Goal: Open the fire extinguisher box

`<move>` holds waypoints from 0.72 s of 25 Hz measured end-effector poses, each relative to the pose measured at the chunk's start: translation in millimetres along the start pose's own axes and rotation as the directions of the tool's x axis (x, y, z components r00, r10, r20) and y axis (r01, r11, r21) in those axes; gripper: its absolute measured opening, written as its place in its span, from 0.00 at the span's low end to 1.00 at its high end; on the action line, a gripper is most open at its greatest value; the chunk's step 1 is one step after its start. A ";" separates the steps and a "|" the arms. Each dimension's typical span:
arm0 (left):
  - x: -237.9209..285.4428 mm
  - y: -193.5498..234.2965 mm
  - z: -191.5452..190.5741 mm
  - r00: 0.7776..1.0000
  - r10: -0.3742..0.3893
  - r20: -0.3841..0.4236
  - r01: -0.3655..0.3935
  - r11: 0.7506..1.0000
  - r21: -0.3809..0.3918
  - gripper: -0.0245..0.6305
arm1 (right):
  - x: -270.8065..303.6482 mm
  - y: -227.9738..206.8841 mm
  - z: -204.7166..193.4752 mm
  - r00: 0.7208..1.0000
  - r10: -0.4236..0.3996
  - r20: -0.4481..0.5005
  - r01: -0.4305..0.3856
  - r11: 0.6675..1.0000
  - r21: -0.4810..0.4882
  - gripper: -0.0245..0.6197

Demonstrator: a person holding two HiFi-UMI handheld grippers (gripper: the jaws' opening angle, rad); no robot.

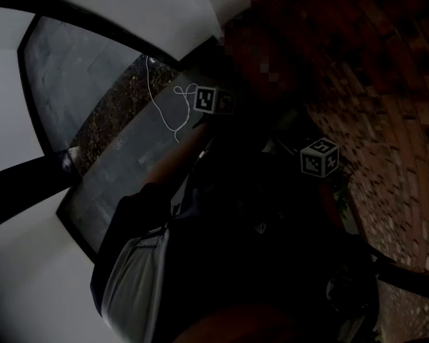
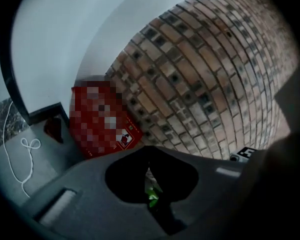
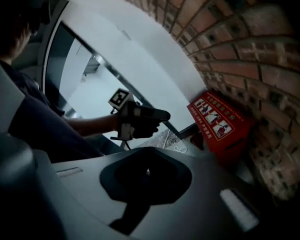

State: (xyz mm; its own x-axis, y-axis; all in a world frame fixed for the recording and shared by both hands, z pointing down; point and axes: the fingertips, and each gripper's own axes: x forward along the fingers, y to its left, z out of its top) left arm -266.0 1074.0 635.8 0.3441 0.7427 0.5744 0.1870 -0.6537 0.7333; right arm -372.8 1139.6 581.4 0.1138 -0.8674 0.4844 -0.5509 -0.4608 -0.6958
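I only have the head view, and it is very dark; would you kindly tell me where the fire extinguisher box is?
Observer: The red fire extinguisher box stands at the foot of the brick wall, ahead of both tongs.
Operator: Thank you. Is either pair of tongs touching it?
Observer: No. The left tongs are shut with nothing between them, and they are short of the box.
Operator: And the right tongs?
Observer: The right tongs are also shut and hold nothing, clear of the box.
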 end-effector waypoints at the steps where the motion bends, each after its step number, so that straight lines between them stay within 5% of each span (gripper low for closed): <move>1: 9.9 9.7 1.9 1.000 -0.010 -0.023 0.010 1.000 -0.029 0.03 | -1.6 -3.2 3.6 1.000 -0.001 0.019 0.001 0.999 0.043 0.04; 7: 65.4 72.2 -2.9 0.974 -0.010 -0.226 -0.014 0.994 -0.106 0.44 | -10.5 -34.1 14.7 0.992 -0.127 0.017 0.122 0.978 0.168 0.04; 18: 137.1 143.9 -19.7 0.927 0.032 -0.374 -0.107 0.978 -0.180 0.47 | 3.7 -39.7 -2.0 0.983 -0.180 -0.016 0.174 0.918 0.357 0.04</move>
State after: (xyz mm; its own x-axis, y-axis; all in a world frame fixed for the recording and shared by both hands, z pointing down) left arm -210.1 1084.6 827.2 -0.0196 0.7217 0.6920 -0.0195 -0.6922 0.7214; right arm -352.2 1155.1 611.9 0.1981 -0.7669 0.6104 -0.1907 -0.6410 -0.7435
